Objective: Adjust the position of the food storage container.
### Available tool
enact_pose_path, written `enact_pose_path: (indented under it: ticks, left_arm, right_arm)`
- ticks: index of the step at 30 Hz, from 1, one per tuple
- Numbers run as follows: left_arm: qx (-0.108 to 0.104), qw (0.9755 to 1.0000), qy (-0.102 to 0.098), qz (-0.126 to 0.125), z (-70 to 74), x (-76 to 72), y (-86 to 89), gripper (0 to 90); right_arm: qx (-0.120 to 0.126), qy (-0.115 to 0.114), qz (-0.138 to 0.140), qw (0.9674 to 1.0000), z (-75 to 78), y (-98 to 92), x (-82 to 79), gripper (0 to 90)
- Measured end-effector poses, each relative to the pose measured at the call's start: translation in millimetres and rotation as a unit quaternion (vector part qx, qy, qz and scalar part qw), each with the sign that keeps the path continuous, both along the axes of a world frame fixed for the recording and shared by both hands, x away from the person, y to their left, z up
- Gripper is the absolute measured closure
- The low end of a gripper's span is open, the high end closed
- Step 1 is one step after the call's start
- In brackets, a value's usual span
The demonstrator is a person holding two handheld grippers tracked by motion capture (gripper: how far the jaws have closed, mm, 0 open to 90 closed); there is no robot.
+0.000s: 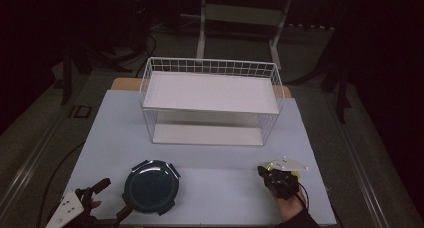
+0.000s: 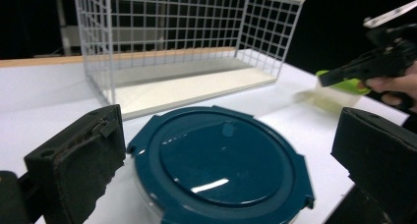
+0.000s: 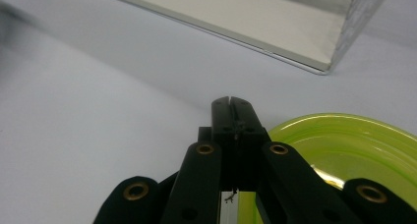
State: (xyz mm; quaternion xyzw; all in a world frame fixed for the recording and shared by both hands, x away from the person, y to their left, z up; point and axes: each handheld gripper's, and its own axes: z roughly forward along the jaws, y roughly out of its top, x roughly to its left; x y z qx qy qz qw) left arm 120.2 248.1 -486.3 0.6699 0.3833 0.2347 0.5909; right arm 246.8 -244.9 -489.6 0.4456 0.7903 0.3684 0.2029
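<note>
On the left, the left gripper (image 1: 107, 200) stands spread, its jaws on either side of the round dark-teal lidded container (image 1: 151, 186) lying just ahead of it. On the right, the right gripper (image 1: 263, 173) is pressed together, pinching nothing, directly over the lime-green translucent bowl (image 3: 354, 157) below it.

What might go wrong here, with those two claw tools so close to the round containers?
The left gripper stands open around the dark blue lidded container; closing off-centre might push it toward the table's near edge. The right gripper is shut above the green-lidded container, apparently holding nothing, so it might knock it sideways.
</note>
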Motion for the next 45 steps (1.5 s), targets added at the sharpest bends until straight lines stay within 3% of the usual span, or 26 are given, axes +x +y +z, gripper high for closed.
enact_pose_path:
  ticks: [6,17,24,25,26,28,29,32,34,36,37,38,40,42,43,44,45]
  left_arm:
    - [0.009,1.0,0.002,-0.001,-0.5,0.2,-1.2,0.0]
    - [0.006,0.9999,0.009,-0.007,-0.3,0.2,-1.3,0.0]
    - [0.014,0.9996,0.017,-0.018,1.0,0.2,-3.1,0.0]
    - [0.028,0.9992,0.021,-0.02,2.2,-0.1,-3.5,0.0]
    - [0.028,0.9992,0.021,-0.02,2.2,-0.1,-3.5,0.0]
    - [0.024,0.9984,0.033,-0.039,3.6,0.7,-1.1,0.0]
    - [0.023,0.9976,0.041,-0.051,4.1,1.4,-0.4,0.0]
    - [0.034,0.9953,0.062,-0.065,4.5,3.0,1.4,3.8]
    - [0.045,0.993,0.079,-0.076,4.0,3.3,2.4,8.3]
    - [0.065,0.9913,0.086,-0.076,4.0,1.6,4.3,15.6]
    - [0.07,0.9901,0.091,-0.081,4.0,1.4,6.3,22.7]
    - [0.069,0.9887,0.102,-0.085,3.9,1.5,8.8,22.7]
    - [0.079,0.9873,0.11,-0.083,3.3,0.1,14.2,33.8]
    - [0.092,0.9841,0.126,-0.085,1.6,-0.8,19.0,39.6]
    - [0.114,0.9799,0.143,-0.08,-1.2,-1.3,22.2,44.8]
    - [0.114,0.9799,0.143,-0.08,-1.2,-1.3,22.2,48.1]
    - [0.125,0.9766,0.158,-0.075,-4.8,-1.5,25.5,51.7]
  right_arm:
    - [0.001,-0.003,-0.012,0.9999,-0.3,-6.3,2.2,89.8]
    - [0.003,0.005,-0.034,0.9994,-4.0,-15.2,6.5,89.5]
    - [0.017,-0.003,-0.02,0.9997,0.1,-10.9,2.8,83.9]
    - [0.018,-0.013,-0.012,0.9997,3.9,-7.4,0.7,79.9]
    - [0.018,-0.013,-0.012,0.9997,3.9,-7.4,0.7,79.9]
    - [0.028,-0.018,-0.007,0.9994,7.8,-4.7,-1.5,75.7]
    - [0.04,-0.025,-0.002,0.9989,12.0,-2.2,-4.1,69.7]
    - [0.054,-0.034,0.004,0.998,16.5,0.1,-6.9,66.3]
    - [0.067,-0.04,0.011,0.9969,21.3,2.4,-9.5,59.4]
    - [0.079,-0.05,0.013,0.9955,25.9,4.5,-12.1,51.7]
    - [0.085,-0.06,0.02,0.9944,29.7,6.0,-13.5,41.7]
    - [0.085,-0.06,0.02,0.9944,29.7,6.0,-13.5,41.7]
    - [0.094,-0.073,0.014,0.9928,32.4,6.6,-15.6,33.0]
    - [0.112,-0.083,0.019,0.9901,34.0,5.6,-16.9,23.2]
    - [0.112,-0.086,0.033,0.9895,34.4,6.4,-17.8,13.8]
    - [0.112,-0.086,0.033,0.9895,34.4,6.4,-17.8,13.8]
    - [0.108,-0.087,0.043,0.9894,34.1,7.9,-18.5,13.2]
